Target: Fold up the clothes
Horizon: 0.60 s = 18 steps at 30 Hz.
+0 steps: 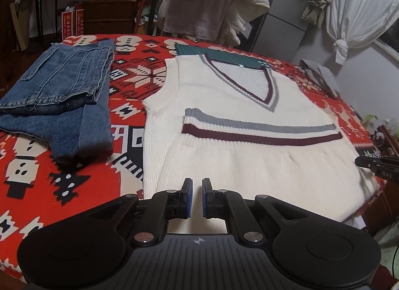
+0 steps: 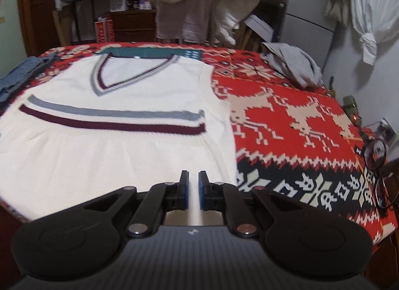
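A cream knitted vest (image 1: 224, 90) with a V-neck lies flat on the red patterned cloth (image 1: 49, 177). Its lower part is doubled up, so the grey and maroon striped hem crosses the chest. My left gripper (image 1: 197, 182) hovers over the vest's near left edge, open by a narrow gap with nothing between the blue pads. Over the vest's (image 2: 124, 155) near right edge, my right gripper (image 2: 193, 175) is open just as narrowly and also holds nothing. The right gripper (image 1: 359, 162) also shows at the right edge of the left wrist view.
Folded blue jeans (image 1: 57, 95) lie left of the vest. A crumpled grey garment (image 2: 294, 65) sits at the far right, and glasses (image 2: 379, 165) rest near the right table edge. A green mat (image 1: 224, 56) peeks out behind the collar. A chair heaped with pale clothes (image 1: 212, 3) stands beyond.
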### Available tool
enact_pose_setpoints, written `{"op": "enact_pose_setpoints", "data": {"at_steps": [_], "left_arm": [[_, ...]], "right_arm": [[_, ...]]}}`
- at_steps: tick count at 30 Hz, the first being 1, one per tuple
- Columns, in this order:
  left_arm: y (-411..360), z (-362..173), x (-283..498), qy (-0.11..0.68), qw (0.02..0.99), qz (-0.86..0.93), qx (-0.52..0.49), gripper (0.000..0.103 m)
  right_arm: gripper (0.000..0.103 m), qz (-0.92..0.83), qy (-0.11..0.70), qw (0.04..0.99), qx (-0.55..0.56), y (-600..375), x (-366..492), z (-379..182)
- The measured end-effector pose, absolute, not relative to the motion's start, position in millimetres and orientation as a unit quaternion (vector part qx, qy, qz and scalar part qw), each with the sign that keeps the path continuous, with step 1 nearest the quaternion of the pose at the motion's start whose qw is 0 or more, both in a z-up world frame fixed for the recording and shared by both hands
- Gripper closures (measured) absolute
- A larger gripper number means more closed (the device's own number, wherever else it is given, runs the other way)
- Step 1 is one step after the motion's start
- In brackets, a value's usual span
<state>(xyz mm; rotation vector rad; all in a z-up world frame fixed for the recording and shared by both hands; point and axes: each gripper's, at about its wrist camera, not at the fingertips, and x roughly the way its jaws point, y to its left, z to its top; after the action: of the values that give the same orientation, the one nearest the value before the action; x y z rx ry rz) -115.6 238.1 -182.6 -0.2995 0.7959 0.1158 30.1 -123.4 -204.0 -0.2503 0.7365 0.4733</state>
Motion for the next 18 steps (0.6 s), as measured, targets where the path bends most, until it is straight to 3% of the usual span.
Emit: {"op": "enact_pose_setpoints", "data": {"at_steps": [18], "left_arm": [[232.9,-186.4,-157.1,0.382,0.915,0.076,-0.108,0.095]], "right_arm": [[0.089,0.208,0.364,0.905,-0.079,-171.7,-11.4,-207.9]]}}
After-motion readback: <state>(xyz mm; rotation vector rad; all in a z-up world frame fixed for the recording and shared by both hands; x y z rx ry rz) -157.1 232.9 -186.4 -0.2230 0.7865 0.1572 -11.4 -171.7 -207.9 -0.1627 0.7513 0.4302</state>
